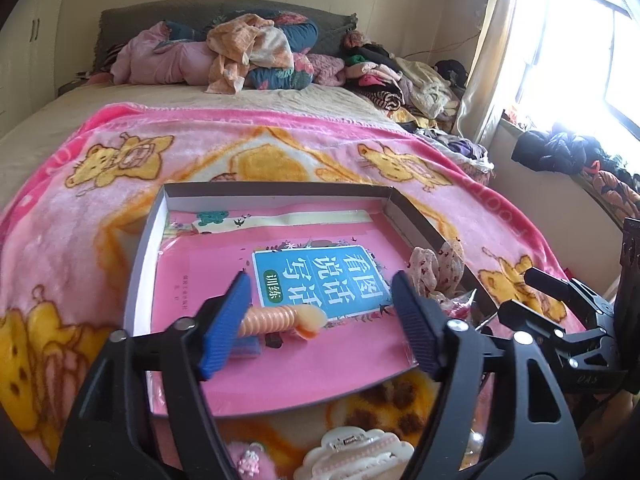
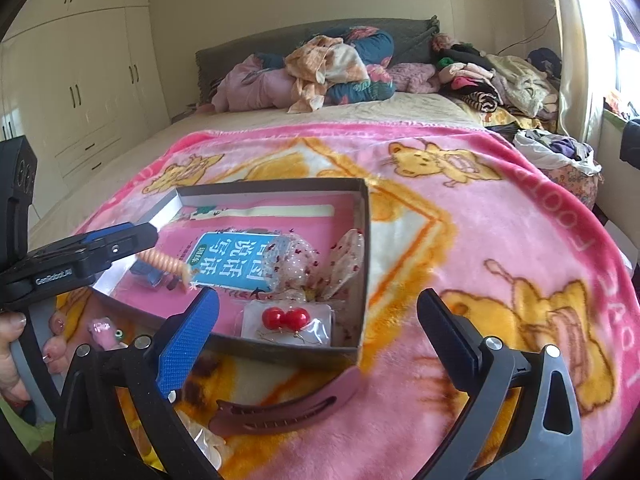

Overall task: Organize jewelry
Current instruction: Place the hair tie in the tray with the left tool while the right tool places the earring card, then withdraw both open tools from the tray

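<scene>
I am working through the middle of the sorting, I judge: some pieces are already lying in the box [image 2: 362, 240] and others are still waiting on the blanket [image 2: 480, 240] at the bottom of both frames. Nearest me, low in the right wrist view, my right tongs [image 2: 316, 332] are hanging wide apart with nothing between them, hovering just above the mauve hair clip [image 2: 288, 408] that is lying on the blanket just outside the box's near wall; that clip looks like my likely next pick, which would call for lowering, straddling its long body and closing gently so it does not skid on the plush. In the left wrist view, at the bottom edge, a white and pink claw clip [image 1: 356, 456] and a small pink charm [image 1: 250, 462] are also waiting on the blanket. A little farther up, my left tongs [image 1: 320, 308] are spread wide over the box's near end, and the orange spiral hair tie [image 1: 276, 320] is lying against the inner face of one blue pad [image 1: 228, 320]; the other pad is well apart from it, so I am not gripping it, and whether it is resting on the box floor I cannot tell. Beyond, inside the box, the red bead earrings [image 2: 286, 318] in their clear packet are sitting in the lower right corner, the sheer floral bow [image 2: 316, 266] behind them, both on a pink booklet [image 1: 320, 280] lining the floor. At the top of the frames, piled clothes [image 2: 332, 68] are covering the head of the bed.
</scene>
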The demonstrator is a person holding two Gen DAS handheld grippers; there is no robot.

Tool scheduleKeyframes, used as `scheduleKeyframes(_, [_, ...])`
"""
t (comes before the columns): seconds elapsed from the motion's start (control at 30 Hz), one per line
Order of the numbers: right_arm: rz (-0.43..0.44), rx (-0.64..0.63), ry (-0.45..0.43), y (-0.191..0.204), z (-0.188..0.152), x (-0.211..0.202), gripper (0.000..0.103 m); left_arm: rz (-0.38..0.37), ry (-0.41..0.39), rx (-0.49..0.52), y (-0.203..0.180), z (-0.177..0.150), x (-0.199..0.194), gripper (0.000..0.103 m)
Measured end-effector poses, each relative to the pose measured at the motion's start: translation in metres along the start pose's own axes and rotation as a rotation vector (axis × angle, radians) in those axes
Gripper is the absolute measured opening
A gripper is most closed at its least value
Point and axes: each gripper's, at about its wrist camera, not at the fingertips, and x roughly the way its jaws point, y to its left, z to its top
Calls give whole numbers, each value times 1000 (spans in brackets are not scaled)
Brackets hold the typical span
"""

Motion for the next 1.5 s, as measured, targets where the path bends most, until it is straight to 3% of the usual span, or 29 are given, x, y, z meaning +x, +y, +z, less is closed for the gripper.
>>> scheduleKeyframes(0.07, [-4,7,-7,-1,-1,-5,97,-1,-7,-3,0,-1,-5,69])
scheduleKeyframes(0.13, [-8,11,-13,-2,-1,-10,97,1,-14,-8,1,-2,-10,82])
scheduleKeyframes(0.3, [-11,24,-33,-3,-5,-24,97,6,-39,-16,3,-3,-25,86])
scheduleKeyframes(1.03, [24,-22,-57,34,-26,-63,97,20,-104,14,8,-25,-83,88])
scheduleKeyframes(1.5, [53,-66,-31,57,-46,-70,97,20,-83,53,14,-50,-94,88])
